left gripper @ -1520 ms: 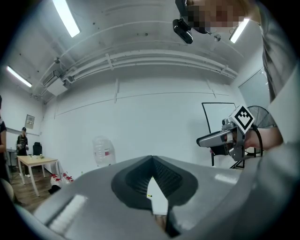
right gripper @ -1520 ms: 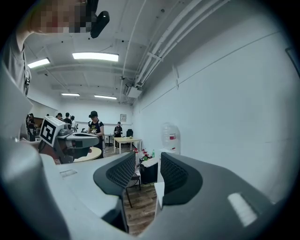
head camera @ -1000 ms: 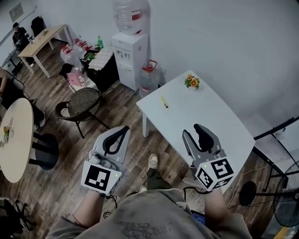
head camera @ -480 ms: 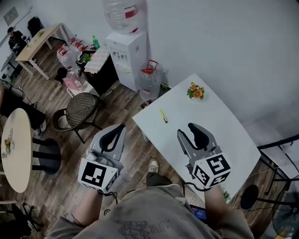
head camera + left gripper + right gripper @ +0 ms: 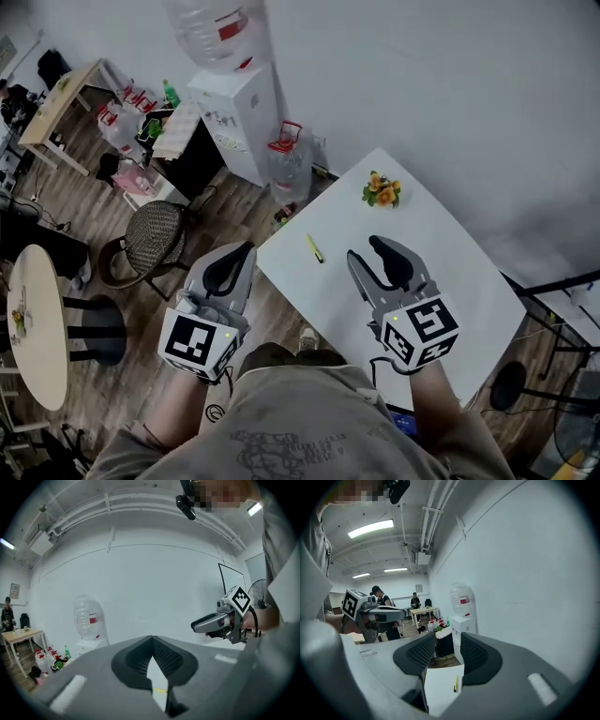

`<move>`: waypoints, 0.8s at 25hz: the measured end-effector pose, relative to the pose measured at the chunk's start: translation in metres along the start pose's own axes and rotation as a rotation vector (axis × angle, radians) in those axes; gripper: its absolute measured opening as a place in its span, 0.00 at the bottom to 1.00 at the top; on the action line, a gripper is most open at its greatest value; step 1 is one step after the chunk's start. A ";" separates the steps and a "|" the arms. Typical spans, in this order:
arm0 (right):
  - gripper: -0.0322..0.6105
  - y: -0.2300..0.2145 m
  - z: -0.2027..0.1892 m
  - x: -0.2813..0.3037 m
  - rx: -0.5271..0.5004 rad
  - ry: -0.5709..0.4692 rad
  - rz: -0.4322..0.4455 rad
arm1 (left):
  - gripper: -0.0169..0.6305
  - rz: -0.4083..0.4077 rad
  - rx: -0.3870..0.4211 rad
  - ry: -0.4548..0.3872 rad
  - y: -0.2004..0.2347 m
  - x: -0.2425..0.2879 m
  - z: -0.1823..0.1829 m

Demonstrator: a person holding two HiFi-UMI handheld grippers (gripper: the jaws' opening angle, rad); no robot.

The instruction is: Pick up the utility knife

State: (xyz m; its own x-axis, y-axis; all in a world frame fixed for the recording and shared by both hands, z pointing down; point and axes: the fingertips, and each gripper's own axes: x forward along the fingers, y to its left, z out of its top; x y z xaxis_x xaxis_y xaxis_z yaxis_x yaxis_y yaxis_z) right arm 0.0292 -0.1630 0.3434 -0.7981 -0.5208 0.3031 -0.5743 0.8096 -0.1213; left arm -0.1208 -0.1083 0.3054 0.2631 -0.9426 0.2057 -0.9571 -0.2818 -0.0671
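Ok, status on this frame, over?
Left tongs shut, empty. Right tongs open, empty. Utility knife flat on white table, untouched. Nothing in the way; flowers at far corner.

The utility knife (image 5: 315,248) lies on the table (image 5: 450,253), near its left edge. A pot of flowers (image 5: 382,190) stands at the table's far corner, behind the knife. The right gripper (image 5: 367,251) is above the table, right of the knife. The left gripper (image 5: 240,255) is above the floor, left of the table. A water dispenser (image 5: 230,112) stands by the wall behind. A water jug (image 5: 286,155) sits between it and the table.
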 end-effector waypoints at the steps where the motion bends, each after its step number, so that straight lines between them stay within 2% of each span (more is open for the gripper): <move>1: 0.35 -0.004 -0.001 0.000 0.004 0.000 -0.005 | 0.03 -0.010 0.003 0.002 -0.002 0.005 0.001; 11: 0.34 -0.025 -0.006 0.001 0.073 0.007 -0.089 | 0.03 -0.139 0.013 0.006 -0.006 0.043 0.002; 20: 0.35 -0.028 -0.020 0.004 0.119 0.038 -0.241 | 0.03 -0.305 0.039 0.000 0.003 0.071 0.004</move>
State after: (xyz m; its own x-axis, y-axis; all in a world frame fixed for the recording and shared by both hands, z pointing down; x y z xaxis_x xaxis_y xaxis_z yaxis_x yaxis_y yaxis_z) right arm 0.0459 -0.1825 0.3670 -0.6293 -0.6824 0.3719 -0.7663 0.6244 -0.1511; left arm -0.1045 -0.1769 0.3162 0.5376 -0.8135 0.2218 -0.8286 -0.5584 -0.0399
